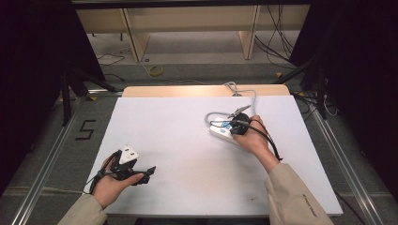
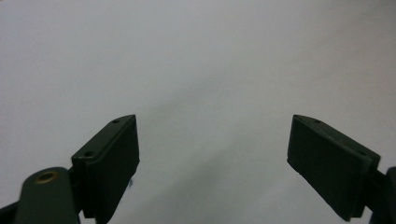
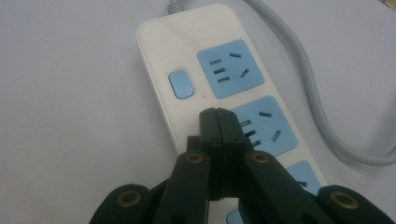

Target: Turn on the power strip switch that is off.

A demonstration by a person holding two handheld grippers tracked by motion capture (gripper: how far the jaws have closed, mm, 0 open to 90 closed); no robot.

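A white power strip [image 3: 187, 51] with blue socket faces and a blue switch [image 3: 180, 84] lies on the white table; in the high view the strip [image 1: 220, 132] sits right of centre. My right gripper [image 3: 217, 114] hovers just over the strip beside its second socket, jaws pressed together with nothing between them; the high view shows that gripper [image 1: 234, 124] in the person's right hand. My left gripper [image 2: 212, 140] stands open over bare table, nothing between its fingers [image 2: 112, 158]. The high view places the left gripper [image 1: 149, 172] near the front left.
The strip's grey cable [image 3: 308, 79] curves off to the right and runs toward the table's far edge [image 1: 244, 96]. A wooden strip [image 1: 206, 90] borders the back of the white table [image 1: 187, 154]. Beyond it stand wooden frame legs [image 1: 133, 37] and loose floor cables.
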